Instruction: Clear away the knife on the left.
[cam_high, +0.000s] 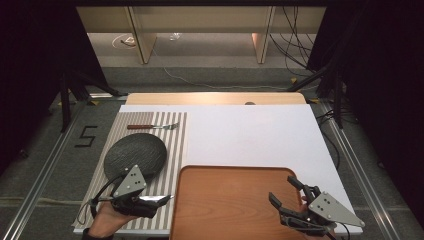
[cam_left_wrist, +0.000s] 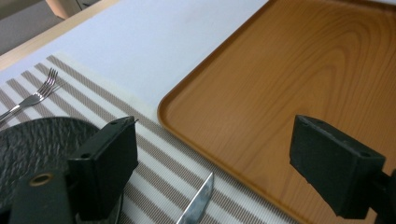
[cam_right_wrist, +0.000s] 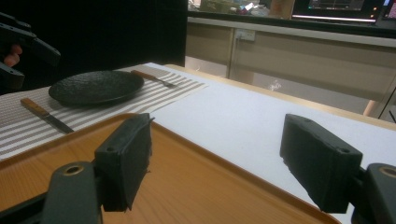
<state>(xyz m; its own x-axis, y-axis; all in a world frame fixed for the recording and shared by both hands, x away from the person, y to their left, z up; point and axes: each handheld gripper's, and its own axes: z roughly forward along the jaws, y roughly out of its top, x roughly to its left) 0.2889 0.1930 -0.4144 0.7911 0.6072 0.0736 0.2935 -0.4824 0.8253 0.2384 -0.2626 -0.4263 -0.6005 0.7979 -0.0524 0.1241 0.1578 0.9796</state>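
Observation:
A knife (cam_left_wrist: 197, 206) lies on the striped placemat (cam_high: 176, 135), its blade pointing toward the wooden tray (cam_high: 230, 200). My left gripper (cam_high: 150, 202) hovers open just above the knife, whose blade tip (cam_high: 161, 199) shows between the jaws from above. A black plate (cam_high: 135, 152) sits on the mat, with a fork (cam_high: 152, 126) beyond it. My right gripper (cam_high: 283, 190) stands open over the tray's right end, empty. The right gripper view shows the knife's wooden handle (cam_right_wrist: 32, 106), the plate (cam_right_wrist: 95, 86) and the fork (cam_right_wrist: 152, 78).
A white sheet (cam_high: 250, 130) covers the table behind and right of the tray. The tray (cam_left_wrist: 303, 70) has a low raised rim next to the mat. Floor, cables and shelving lie beyond the table's far edge.

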